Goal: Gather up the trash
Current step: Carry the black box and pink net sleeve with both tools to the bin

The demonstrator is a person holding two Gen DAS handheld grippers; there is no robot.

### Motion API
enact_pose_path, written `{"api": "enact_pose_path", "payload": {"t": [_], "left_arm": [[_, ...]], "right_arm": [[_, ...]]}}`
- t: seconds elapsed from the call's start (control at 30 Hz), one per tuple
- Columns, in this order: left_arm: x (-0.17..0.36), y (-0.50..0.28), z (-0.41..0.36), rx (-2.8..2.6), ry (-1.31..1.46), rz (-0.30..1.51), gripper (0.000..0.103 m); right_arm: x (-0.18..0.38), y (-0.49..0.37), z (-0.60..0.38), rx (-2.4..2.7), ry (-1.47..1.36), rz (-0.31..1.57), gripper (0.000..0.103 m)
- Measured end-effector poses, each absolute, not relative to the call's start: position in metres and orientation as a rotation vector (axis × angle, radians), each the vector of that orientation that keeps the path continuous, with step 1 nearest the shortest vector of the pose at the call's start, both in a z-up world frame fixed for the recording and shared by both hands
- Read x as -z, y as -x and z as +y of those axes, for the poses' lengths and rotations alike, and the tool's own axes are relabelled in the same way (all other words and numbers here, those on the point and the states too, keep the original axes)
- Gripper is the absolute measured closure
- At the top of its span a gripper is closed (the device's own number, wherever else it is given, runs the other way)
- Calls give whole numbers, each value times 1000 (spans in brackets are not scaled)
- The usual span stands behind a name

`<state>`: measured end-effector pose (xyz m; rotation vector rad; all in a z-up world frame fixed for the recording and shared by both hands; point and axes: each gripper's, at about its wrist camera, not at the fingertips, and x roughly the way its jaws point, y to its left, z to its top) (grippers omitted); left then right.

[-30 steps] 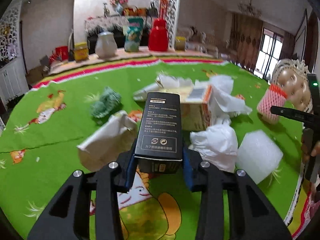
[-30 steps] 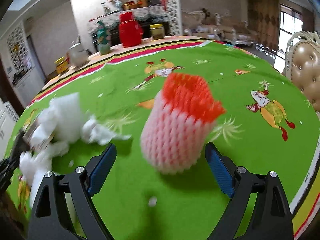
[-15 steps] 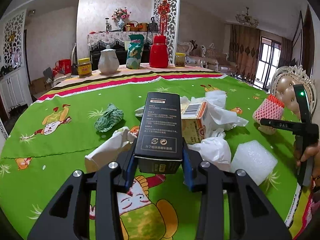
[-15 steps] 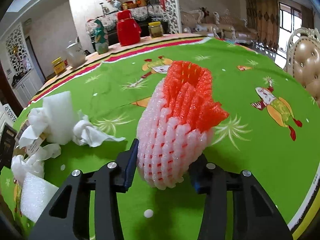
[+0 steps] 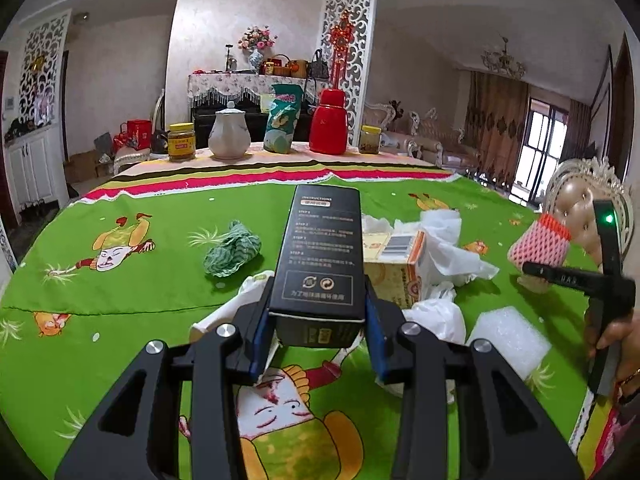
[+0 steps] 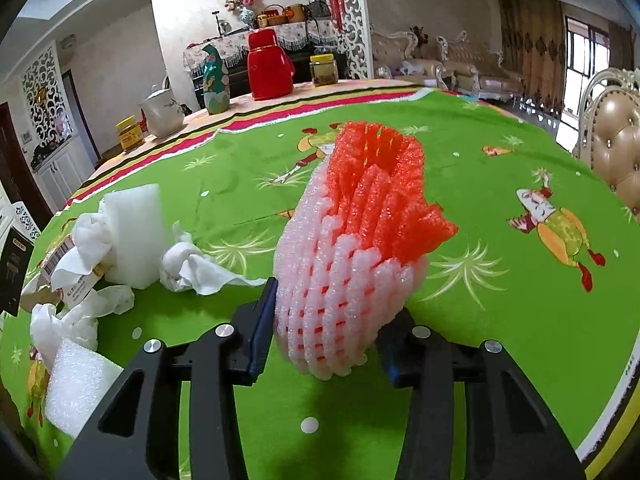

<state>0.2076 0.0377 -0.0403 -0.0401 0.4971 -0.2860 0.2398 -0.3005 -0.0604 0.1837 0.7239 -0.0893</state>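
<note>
The left gripper (image 5: 318, 332) is clamped on a black carton (image 5: 322, 258); both blue pads (image 5: 260, 334) press its lower side walls, and the carton projects forward and upward beyond the fingertips, printed face toward the camera. Just beyond the left finger lies a crumpled white bag (image 5: 236, 308), with a green foam net (image 5: 232, 254) farther out on the same side. Ahead of the right finger sit an orange-and-white box (image 5: 400, 264), crumpled white tissues (image 5: 444, 240) and a white foam block (image 5: 508, 340), all on the green tablecloth (image 5: 120, 300). The right gripper (image 6: 326, 330) grasps a pink-and-orange foam fruit net (image 6: 356, 256): the jaws closed on it within the last second and have since held steady, and the net is squeezed between the pads, its orange end fanning out past the fingertips. The net is clear of the cloth in the left wrist view. To the outside of the right gripper's left finger lie the tissues, the box and two foam blocks. A hand (image 5: 612, 328) holds the right gripper's handle.
</note>
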Motion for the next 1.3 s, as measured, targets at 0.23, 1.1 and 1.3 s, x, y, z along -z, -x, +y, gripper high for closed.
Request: {"api": "enact_pose_path", "payload": {"t": [0.23,1.1,1.3], "left_arm": [[35,-183,51,232,66,567,64],[64,-103,92,182,181,712,31],[72,-132,71,150,112,794,44]], "right_arm": [[46,-211,-280,31,-170,693,60],[31,-87,-151,-287,-101,617,59],[34,-86,-156,-283,-117,627,59]]}}
